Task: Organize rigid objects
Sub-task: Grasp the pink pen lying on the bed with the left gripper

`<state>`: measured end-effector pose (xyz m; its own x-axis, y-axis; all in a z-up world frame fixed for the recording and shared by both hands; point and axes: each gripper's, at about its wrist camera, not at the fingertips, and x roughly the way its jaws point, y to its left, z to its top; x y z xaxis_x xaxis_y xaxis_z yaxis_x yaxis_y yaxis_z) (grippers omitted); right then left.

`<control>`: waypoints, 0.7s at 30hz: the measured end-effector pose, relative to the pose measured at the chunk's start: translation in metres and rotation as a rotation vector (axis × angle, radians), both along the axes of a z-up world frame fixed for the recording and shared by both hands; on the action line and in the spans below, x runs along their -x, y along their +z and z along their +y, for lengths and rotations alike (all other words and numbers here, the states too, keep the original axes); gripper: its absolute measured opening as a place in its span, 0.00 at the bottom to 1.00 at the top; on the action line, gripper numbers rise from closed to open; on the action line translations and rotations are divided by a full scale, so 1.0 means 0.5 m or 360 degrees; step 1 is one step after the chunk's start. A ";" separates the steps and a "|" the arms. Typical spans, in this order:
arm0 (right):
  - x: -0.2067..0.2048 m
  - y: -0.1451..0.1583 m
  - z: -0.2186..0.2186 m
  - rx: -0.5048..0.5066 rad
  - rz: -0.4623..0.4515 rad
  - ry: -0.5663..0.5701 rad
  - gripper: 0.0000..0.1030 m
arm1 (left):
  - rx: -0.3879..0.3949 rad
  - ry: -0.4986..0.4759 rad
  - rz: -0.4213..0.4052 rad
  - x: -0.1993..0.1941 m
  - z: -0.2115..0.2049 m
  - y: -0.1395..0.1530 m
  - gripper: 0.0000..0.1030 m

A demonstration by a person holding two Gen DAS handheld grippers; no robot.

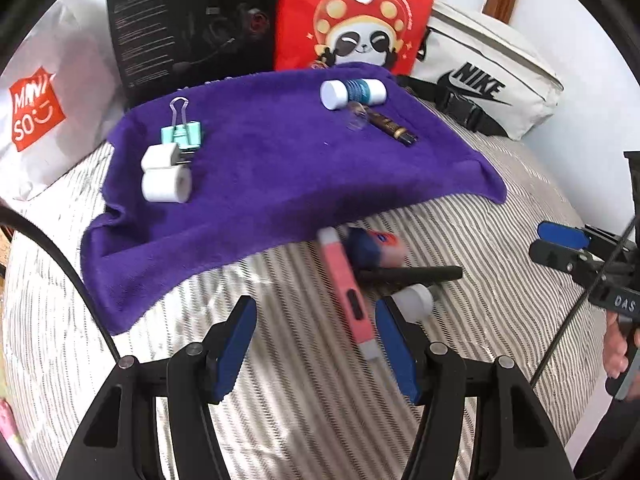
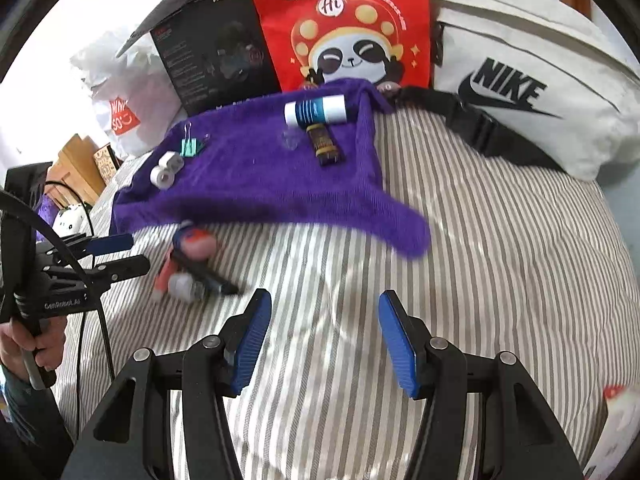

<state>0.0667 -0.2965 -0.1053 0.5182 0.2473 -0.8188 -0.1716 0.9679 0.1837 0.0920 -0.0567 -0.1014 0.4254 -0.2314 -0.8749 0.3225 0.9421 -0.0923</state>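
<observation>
Although both the left tool (image 1: pixel 316 344) and right tool (image 2: pixel 324 340) are held half open and empty, the pink cutter (image 1: pixel 348 292), judged light, stiff and smooth, lies on the bed by the purple towel's (image 1: pixel 260 168) near edge and is best gripped across its flat sides.

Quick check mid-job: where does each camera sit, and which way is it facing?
Left wrist: on the left tool, angled down at the pink pen pile; the right tool shows at right.
Right wrist: on the right tool, over bare striped bedding; the left tool and hand show at left.
Shared: purple towel.
</observation>
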 end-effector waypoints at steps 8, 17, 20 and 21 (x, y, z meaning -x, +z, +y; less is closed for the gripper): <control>0.025 -0.015 -0.014 -0.0050 0.0027 -0.0025 0.54 | -0.0292 -0.0035 -0.0037 -0.005 -0.050 -0.041 0.59; 0.020 -0.029 -0.006 -0.0071 0.0046 -0.0007 0.54 | -0.0250 -0.0090 -0.0056 -0.010 -0.034 -0.035 0.40; 0.019 -0.037 -0.007 -0.0078 0.0058 -0.0009 0.54 | -0.0198 -0.0068 -0.0029 -0.016 -0.016 -0.035 0.40; 0.018 -0.041 -0.006 -0.0086 0.0066 -0.0011 0.54 | -0.0190 -0.0068 -0.0029 -0.019 -0.016 -0.036 0.40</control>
<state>0.0580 -0.2998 -0.1260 0.4858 0.2884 -0.8251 -0.1561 0.9575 0.2427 0.1013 -0.0645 -0.1194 0.4333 -0.1441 -0.8897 0.3630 0.9314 0.0259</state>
